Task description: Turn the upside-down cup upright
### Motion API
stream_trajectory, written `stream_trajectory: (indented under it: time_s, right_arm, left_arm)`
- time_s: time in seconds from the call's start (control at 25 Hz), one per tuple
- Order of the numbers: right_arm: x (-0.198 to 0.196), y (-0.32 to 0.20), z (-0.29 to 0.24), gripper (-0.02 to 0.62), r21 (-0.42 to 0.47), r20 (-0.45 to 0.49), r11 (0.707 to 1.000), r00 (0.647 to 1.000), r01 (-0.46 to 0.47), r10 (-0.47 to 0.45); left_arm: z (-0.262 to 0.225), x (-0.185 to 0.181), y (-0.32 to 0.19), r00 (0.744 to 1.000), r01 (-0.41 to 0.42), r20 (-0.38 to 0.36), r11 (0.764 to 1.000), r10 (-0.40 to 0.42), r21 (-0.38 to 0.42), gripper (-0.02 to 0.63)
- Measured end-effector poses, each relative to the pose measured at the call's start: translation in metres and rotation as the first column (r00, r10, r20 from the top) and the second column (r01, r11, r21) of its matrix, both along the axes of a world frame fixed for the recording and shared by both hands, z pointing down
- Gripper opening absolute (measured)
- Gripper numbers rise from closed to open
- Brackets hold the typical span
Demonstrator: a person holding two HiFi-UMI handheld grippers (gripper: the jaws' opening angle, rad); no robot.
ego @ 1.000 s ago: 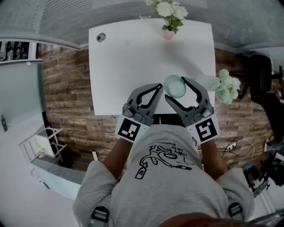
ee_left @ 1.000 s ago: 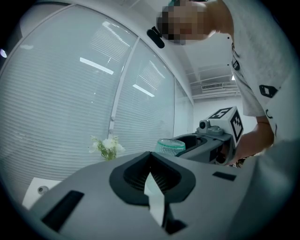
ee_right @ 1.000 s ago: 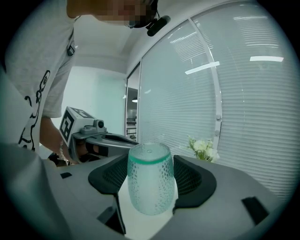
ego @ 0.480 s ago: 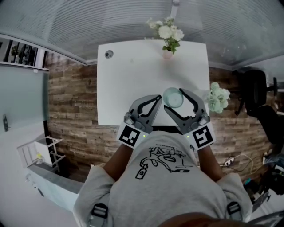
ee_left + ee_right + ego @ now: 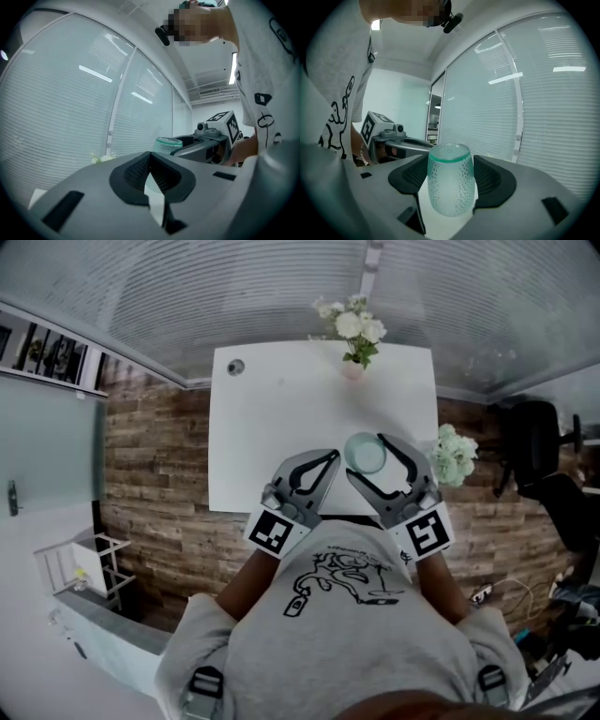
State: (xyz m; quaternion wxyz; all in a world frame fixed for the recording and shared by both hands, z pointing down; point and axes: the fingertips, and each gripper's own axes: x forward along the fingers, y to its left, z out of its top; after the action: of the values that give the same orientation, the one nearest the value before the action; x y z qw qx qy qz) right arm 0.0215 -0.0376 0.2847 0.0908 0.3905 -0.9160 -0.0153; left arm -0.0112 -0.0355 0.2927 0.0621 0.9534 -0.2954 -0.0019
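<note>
Both grippers have risen off the table (image 5: pixel 281 427) over the last second, and the cup (image 5: pixel 367 450) has gone up with the right one. The tabletop now shows smaller beneath them in the head view.

Right gripper (image 5: pixel 366 456): jaws clamped on the cup's sides. In the right gripper view the pads (image 5: pixel 490 180) press the dimpled, clear, green-tinted wall from left and right. The cup stands vertical between them, its green-banded end up. Whether that end is mouth or base cannot be told. The cup hangs above the near right part of the table, close to the near edge.

Left gripper (image 5: pixel 335 457): jaws pressed together, nothing between them, as the left gripper view confirms (image 5: pixel 151 174). It sits just left of the cup, close beside it; contact cannot be confirmed. From that view the cup (image 5: pixel 168 145) shows beyond the tips, held in the right gripper (image 5: pixel 206 146).

Also noted: a vase of white flowers (image 5: pixel 354 329) at the table's far edge. A second bunch of flowers (image 5: pixel 453 456) is just off its right side. A small round fitting (image 5: pixel 235 367) sits at the far left corner.
</note>
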Motion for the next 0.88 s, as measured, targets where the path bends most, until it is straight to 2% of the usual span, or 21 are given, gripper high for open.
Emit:
stream_trajectory:
  time_s: [0.52,0.72,0.88]
  right_arm:
    - [0.018,-0.008,0.003,0.321,-0.082,0.143,0.995,0.988,-0.049,0.06]
    - [0.025,-0.011,0.009,0.321,-0.154,0.256,0.987,0.963,-0.048,0.087]
    - [0.028,-0.012,0.014,0.321,-0.224,0.355,0.974,0.927,-0.036,0.116]
  left_arm:
    - [0.005,0.002,0.001,1.0,-0.011,0.001,1.0,0.011,-0.029,0.005]
    - [0.004,0.0,0.004,1.0,-0.012,-0.001,0.999,0.012,-0.029,0.006]
    - [0.003,-0.002,0.009,1.0,-0.016,-0.004,0.999,0.016,-0.028,0.006]
